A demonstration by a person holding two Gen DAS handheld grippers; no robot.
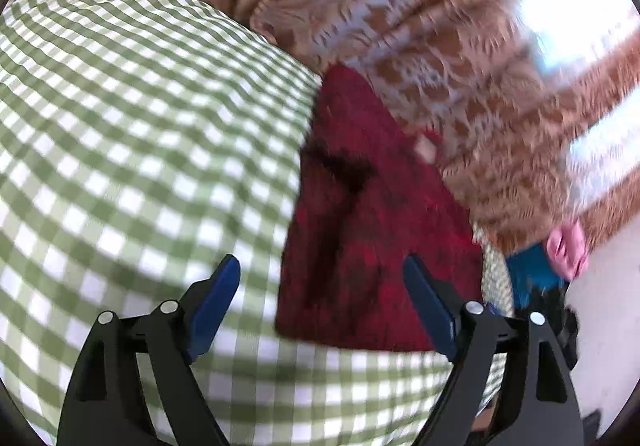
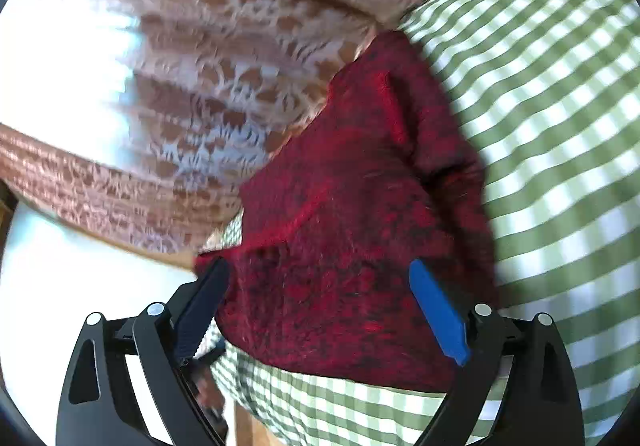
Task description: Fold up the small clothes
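I see the red sweater [image 1: 372, 214] lying folded on the green checked cloth [image 1: 132, 134], near its edge, beside the brown patterned curtain [image 1: 440, 58]. My left hand-held gripper [image 1: 324, 282] hovers spread wide over it, holding nothing. My right hand-held gripper [image 2: 320, 278] is likewise spread apart above the sweater, empty.

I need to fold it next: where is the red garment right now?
The red garment lies on the green checked cloth near its edge, beside the brown patterned curtain, with the open right tongs straddling it.
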